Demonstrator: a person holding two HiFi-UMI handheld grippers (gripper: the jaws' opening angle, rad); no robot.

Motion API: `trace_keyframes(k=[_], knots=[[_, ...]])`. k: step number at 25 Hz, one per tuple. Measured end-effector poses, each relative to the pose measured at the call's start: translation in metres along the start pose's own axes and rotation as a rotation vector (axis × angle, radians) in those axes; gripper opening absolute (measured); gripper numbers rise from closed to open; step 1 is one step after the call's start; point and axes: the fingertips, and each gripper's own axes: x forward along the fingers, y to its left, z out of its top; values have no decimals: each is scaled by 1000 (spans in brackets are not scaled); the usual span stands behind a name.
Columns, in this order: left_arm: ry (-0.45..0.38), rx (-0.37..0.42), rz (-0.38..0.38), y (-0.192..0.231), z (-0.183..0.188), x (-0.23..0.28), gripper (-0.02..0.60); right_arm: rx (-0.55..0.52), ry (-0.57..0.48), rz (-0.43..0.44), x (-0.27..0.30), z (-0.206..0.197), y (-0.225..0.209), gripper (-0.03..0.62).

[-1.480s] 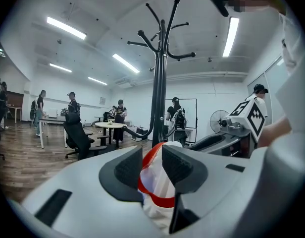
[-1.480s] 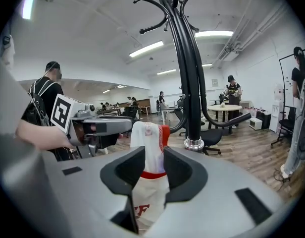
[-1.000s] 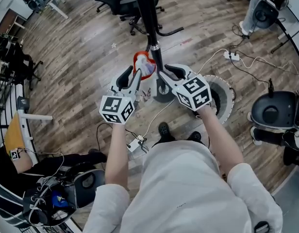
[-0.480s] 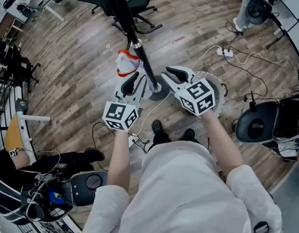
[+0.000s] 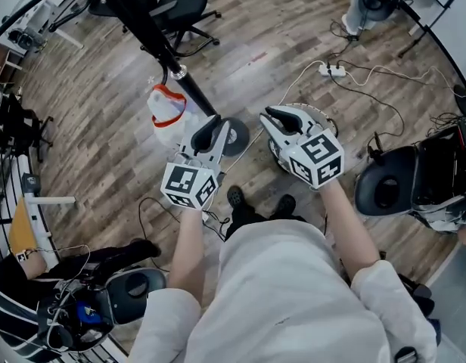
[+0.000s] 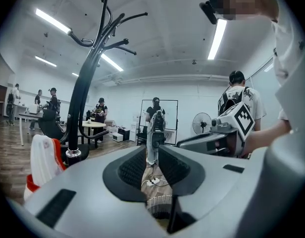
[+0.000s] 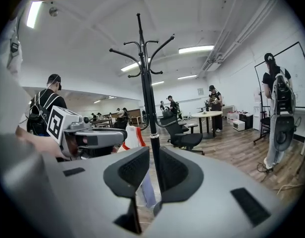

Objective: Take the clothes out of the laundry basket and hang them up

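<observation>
Clothes in view amount to one piece: a white fabric garment with red trim (image 5: 166, 113), which hangs limp against the pole of the black metal coat stand (image 5: 153, 32), well above the plank floor (image 5: 240, 44). Which hook carries it cannot be made out. Judging by how it droops and folds, it is light, soft and without any stiffness. It would sag from whatever point is pinched and could slide out of a grip on a single thin layer. The sounder hold is probably at the red-trimmed neck or a shoulder seam, where the cloth is doubled, with one gripper at each shoulder to keep it spread for a hook.

Just beside the stand's round base, on the floor, sits the white ribbed round laundry basket (image 6: 159, 202). It is largely covered in the head view, so whether more clothes lie in it cannot be told.

Above it, the left gripper (image 5: 212, 129) and the right gripper (image 5: 278, 118) are held side by side at about the same height, pointing roughly level towards the stand. Each has just been closing its jaws. A narrow gap remains between both pairs of ridged pads, and nothing is between them. Neither touches the garment or the basket.
</observation>
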Motion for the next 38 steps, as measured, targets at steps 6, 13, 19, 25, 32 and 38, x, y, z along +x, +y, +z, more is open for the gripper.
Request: trace_keyframes(k=[6,13,19,25,32,38], knots=[[-1,0,-58,-37,-4,23,74,12,-9,-60,-40,-13,-27,57],[-2,-4,-122,-75,-12,48,58,27,-26,-140,-88,-26,-52,23],[-3,-3,-192,-113,-19,61,49,33,-31,-215,-129,-42,-65,8],[4,4,-242,-141,-20,73,40,43,-53,-274,-163,-47,-80,6],[21,9,-287,-166,-26,77,32,62,-76,-307,-189,-54,-86,5],[49,14,-315,-182,-35,82,32,74,-85,-322,-202,-61,-93,5]])
